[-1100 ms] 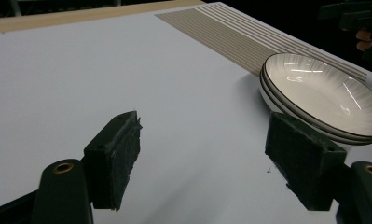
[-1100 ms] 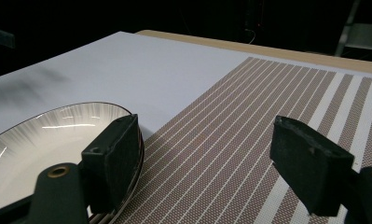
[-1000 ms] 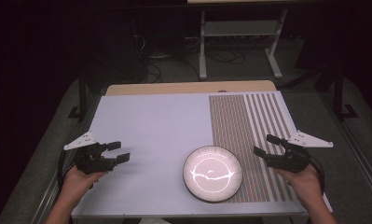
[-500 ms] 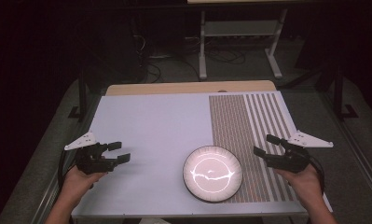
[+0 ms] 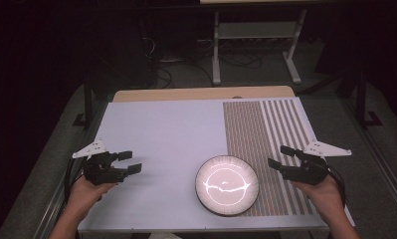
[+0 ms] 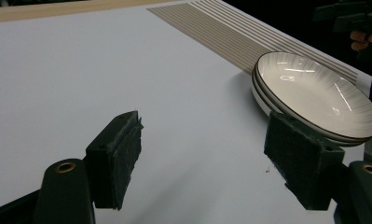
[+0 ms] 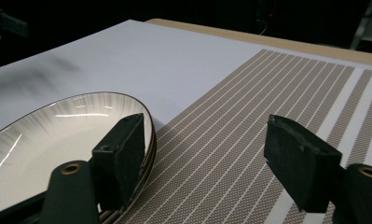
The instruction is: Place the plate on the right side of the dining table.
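Flanking a stack of glossy white, dark-rimmed ribbed plates (image 5: 227,184), two black grippers are held low over the table.

The left gripper (image 5: 127,162) is seen with jaws spread wide, the plates lying well off to its right; the right gripper (image 5: 281,157) is likewise spread, empty, the plates just beside its left jaw, on the edge of the brown striped woven mat (image 5: 263,139); the pale tabletop (image 5: 161,134) is seen beneath.
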